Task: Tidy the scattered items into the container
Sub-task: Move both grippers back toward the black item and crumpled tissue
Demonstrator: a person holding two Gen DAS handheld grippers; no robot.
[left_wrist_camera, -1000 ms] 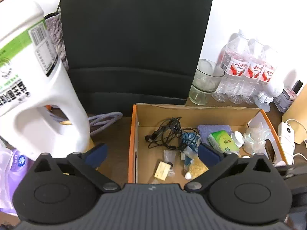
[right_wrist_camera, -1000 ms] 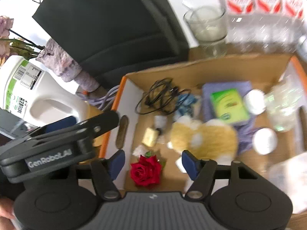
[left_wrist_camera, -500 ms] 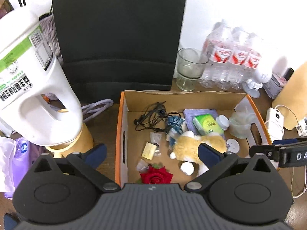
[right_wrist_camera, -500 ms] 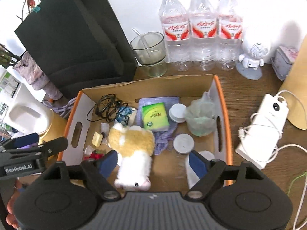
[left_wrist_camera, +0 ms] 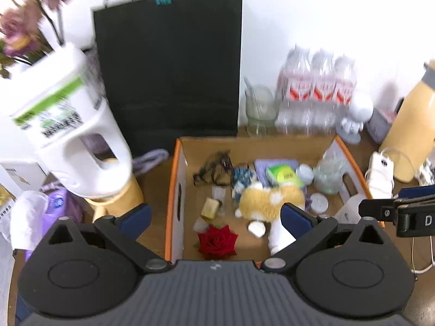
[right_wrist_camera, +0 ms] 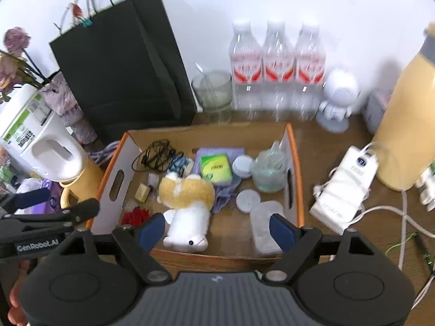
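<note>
From the left wrist view, the left gripper stands with its jaws wide and nothing between the blue pads. Just ahead of it sits the cardboard box with orange edges, and the task's things lie inside it. A red rose lies nearest, between the two fingers. Beyond it are a yellow and white plush toy, a tangle of black earphones, a green packet on a purple cloth and a small white lid. To the left of the gripper, close by, a white jug with a handle blocks that side. Straight ahead behind the box stands a black paper bag, with a glass and three water bottles further right. The tip of the right gripper pokes in at the right edge.

From the right wrist view, the right gripper has just been opening its jaws; they stand wide, with nothing pressed between the pads. The plush toy lies in the box just ahead of the left finger, and a clear plastic piece lies before the right finger. The rose shows partly, ahead and to the left. Right of the gripper, outside the box, a white power bank with cables rests on the wooden table, beside a yellow bottle. A small white robot figure stands behind
</note>
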